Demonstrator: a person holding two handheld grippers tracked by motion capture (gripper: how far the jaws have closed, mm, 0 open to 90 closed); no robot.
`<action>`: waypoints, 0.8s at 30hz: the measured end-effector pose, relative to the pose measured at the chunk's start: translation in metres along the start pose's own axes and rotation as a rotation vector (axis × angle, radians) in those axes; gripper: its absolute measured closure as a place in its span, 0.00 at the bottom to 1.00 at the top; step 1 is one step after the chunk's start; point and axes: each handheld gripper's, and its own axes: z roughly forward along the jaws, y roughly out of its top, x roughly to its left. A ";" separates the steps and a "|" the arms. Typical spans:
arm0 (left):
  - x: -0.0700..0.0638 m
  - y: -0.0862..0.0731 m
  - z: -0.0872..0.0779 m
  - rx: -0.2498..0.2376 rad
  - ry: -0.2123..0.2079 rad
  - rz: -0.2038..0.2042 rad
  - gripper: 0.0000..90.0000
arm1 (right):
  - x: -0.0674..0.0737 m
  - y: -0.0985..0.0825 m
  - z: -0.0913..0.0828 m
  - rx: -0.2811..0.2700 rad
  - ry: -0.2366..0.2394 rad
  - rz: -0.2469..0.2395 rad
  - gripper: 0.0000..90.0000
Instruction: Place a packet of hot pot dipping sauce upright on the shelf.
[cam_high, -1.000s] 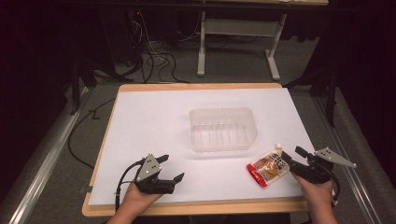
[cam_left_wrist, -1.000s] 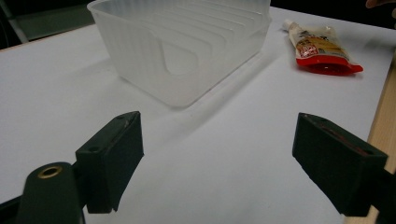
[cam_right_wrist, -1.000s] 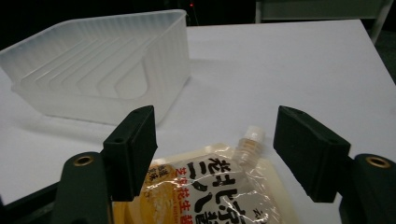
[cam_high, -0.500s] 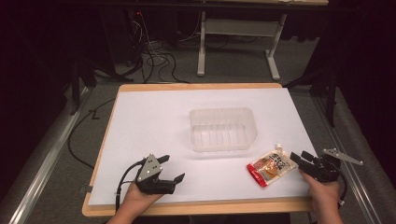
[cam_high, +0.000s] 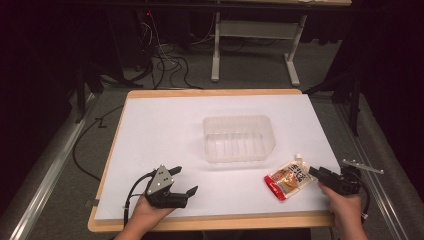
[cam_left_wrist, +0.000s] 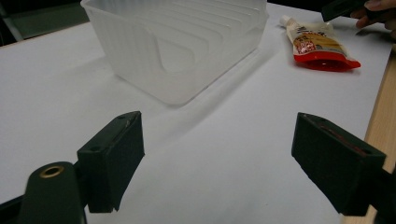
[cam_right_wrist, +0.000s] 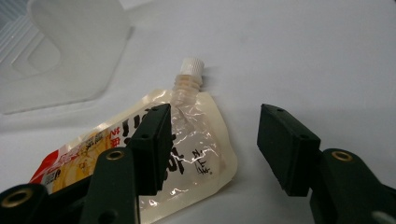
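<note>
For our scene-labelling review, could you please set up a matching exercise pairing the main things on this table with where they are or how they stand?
Things:
1. clear plastic tub
2. spouted pouch
3. left gripper
4. right gripper

States:
A. jaws wide apart above bare white sheet
B. lies flat beside the tub, white cap pointing away from the person
C. stands empty at mid-table
D. jaws closing in over the pouch's spout end, not yet clamped

Pairs: 1-C, 2-B, 3-A, 4-D

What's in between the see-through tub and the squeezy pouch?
Nothing: only bare white table cover lies between the tub and the pouch, seen in the high view.
</note>
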 end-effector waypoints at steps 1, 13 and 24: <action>0.000 0.000 0.000 0.000 0.000 0.001 0.19 | 0.000 0.000 0.000 0.000 0.000 0.000 0.52; -0.001 0.000 0.001 0.005 -0.003 0.003 0.20 | -0.002 -0.003 0.006 0.056 0.045 0.051 0.62; -0.001 0.000 0.001 0.009 -0.005 0.004 0.20 | -0.004 -0.005 0.009 0.070 0.134 0.104 0.73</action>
